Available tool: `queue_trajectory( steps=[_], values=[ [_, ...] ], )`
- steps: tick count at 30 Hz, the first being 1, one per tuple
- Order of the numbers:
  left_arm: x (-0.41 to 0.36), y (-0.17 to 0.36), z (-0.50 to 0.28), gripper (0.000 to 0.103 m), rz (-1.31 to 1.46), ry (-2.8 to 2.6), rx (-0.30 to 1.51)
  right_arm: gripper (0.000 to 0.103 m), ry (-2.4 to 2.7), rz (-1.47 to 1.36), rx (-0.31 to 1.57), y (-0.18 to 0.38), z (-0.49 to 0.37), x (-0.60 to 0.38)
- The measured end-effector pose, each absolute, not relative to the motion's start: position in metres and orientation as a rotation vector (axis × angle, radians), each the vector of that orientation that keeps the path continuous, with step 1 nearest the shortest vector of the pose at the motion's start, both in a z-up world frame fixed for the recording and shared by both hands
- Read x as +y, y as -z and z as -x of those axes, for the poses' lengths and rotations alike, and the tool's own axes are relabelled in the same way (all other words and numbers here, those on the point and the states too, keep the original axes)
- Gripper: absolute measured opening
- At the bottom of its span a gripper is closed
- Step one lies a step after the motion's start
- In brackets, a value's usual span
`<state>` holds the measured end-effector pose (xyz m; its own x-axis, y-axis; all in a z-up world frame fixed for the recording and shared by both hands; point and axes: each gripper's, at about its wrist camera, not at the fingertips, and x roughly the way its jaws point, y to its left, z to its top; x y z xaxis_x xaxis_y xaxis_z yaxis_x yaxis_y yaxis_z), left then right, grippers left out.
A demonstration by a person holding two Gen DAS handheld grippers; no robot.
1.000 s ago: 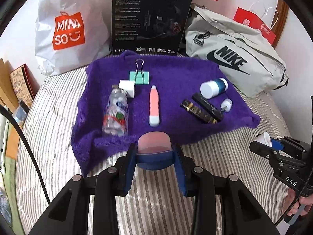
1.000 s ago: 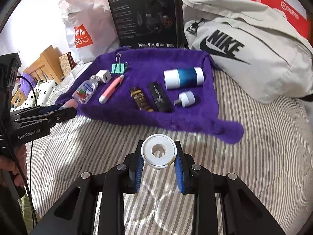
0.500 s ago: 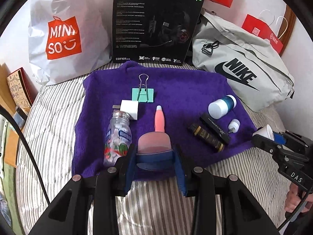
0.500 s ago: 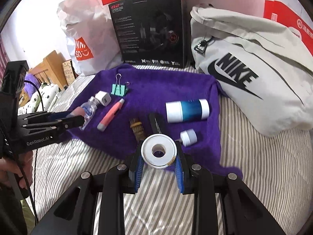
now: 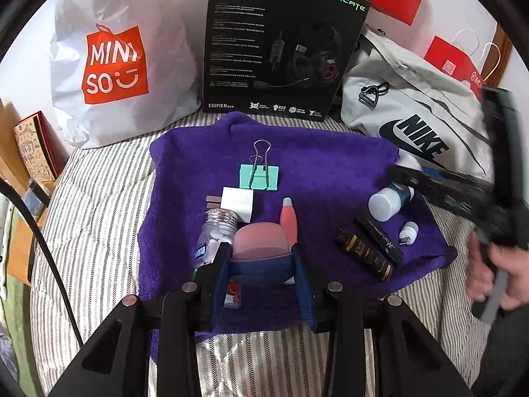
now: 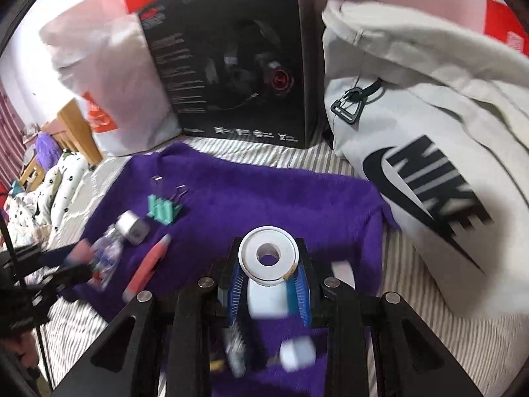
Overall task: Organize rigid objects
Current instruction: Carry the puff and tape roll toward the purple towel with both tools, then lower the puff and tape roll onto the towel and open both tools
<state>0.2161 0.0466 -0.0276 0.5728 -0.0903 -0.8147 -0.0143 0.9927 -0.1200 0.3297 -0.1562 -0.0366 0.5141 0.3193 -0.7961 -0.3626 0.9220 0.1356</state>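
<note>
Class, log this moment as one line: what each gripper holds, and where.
left gripper: shut on pink-blue cap | right gripper: shut on white ring | both over purple towel

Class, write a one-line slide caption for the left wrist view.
Left gripper carries a pink-and-blue object above the purple towel of small items.

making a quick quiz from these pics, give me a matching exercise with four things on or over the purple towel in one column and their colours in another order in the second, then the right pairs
Things:
1. binder clip
2. charger plug
3. pen-shaped tube
4. tape roll held in the right gripper

Colours:
A. white cube with a metal end
B. white ring with a hole in the middle
C. mint green with wire handles
D. coral pink with a pale tip

Pairs: 1-C, 2-A, 3-D, 4-B
</note>
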Motion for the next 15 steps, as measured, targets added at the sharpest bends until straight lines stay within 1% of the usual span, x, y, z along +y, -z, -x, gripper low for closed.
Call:
queue_trajectory(
  steps=[7, 15],
  values=[
    [0.054, 0.03, -0.224, 0.035, 0.129, 0.036, 0.968, 0.028, -0.375, 0.082, 1.034, 0.064, -0.371, -0.14],
    [0.055, 0.034, -0.229, 0.035, 0.131, 0.047, 0.979, 0.029, -0.386, 0.129, 1.077, 0.078, -0.378, -0.127]
  ],
)
